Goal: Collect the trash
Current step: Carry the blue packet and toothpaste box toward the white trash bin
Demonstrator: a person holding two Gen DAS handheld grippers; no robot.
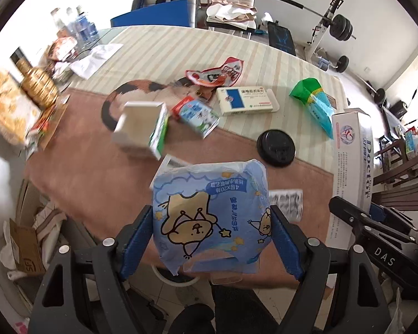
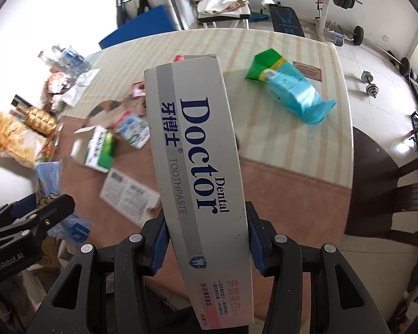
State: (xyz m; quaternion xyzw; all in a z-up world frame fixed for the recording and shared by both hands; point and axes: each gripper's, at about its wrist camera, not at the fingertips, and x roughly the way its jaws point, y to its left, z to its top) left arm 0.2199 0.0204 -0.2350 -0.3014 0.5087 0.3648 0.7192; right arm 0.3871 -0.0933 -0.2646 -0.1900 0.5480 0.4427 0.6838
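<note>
We judge that we are in the carry-off step of collecting trash: both tools hold a piece of litter clear of the table (image 1: 78,167), and what comes next, as we read it, is bringing both pieces to wherever the trash is gathered, a place we cannot pick out with certainty in either view. Starting on the left, the left tool (image 1: 211,228) stands fairly wide, its blue pads pressed against the two sides of a soft blue plastic tissue pack printed with cartoon bears (image 1: 209,208); the pack sits squarely between the fingers and bulges forward past their tips, hanging over the near edge of the pink-and-striped cloth. Beyond it on the table remain a white-and-green carton (image 1: 142,128), a small blue-and-red milk carton (image 1: 197,117), a white medicine box with a blue panel (image 1: 246,101), a red snack wrapper (image 1: 217,73), a black round plastic lid (image 1: 276,149) and a green-and-turquoise plastic bag (image 1: 315,100). Moving right, the right tool (image 2: 206,236) is closed tight on a long grey-and-white cardboard toothpaste box (image 2: 197,150), gripped across its width near its lower half, so that most of its length juts forward over the table. Since both tools are full, we think the remaining litter must wait for another pass.
</note>
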